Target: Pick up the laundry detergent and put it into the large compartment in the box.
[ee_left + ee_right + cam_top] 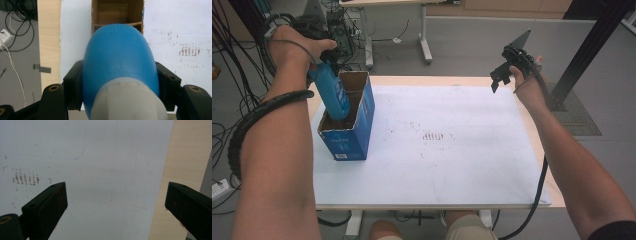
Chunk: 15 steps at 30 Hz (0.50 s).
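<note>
Left gripper (117, 85): jaws clamped on a blue bottle (120, 60) with a grey cap end, pads pressing both its sides. The bottle's rounded base points away from the gripper into the open top of a blue cardboard box (357, 115); in the high view its lower end sits inside the box, tilted. Right gripper (116, 202): jaws wide apart, nothing between them, above the white sheet (100, 157) near the table's wooden edge (180, 157), well apart from box and bottle.

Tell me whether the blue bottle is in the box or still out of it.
Partly in: the blue bottle, clamped by the left gripper, dips bottom-first into the open box, its upper part above the rim.
</note>
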Motion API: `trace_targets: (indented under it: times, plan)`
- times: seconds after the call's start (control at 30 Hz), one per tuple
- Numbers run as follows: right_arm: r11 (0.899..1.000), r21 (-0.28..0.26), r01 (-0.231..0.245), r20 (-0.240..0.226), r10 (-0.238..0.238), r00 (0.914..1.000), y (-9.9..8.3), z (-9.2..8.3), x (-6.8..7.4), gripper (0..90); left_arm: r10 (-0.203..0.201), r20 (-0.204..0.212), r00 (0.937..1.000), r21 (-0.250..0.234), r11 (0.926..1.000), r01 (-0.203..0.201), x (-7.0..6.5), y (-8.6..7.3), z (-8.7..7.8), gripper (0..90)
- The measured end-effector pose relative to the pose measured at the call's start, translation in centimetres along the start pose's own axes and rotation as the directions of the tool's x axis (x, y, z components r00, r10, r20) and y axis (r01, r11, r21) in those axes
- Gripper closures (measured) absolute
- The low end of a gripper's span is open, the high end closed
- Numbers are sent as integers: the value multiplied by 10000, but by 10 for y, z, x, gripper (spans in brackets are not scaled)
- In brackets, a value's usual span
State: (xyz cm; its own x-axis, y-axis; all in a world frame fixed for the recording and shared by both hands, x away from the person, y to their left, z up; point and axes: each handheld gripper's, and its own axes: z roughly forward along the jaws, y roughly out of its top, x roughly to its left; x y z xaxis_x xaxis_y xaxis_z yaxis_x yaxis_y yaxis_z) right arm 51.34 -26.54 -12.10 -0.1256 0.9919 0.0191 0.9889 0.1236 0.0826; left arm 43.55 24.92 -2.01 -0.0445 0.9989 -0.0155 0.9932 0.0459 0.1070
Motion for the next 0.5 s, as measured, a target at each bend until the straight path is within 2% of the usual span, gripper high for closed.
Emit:
trace_targets:
  times: [0.2,0.5]
  plan:
    - [10000,-31,31,25,-31,10000,-2,-2,0,43,-34,69,10000,69,10000,34,4,-3,23,374]
    - [10000,11,85,76,-85,9999,-1,-1,5,43,20,25,10000,320,9995,-21,1,-3,52,374]
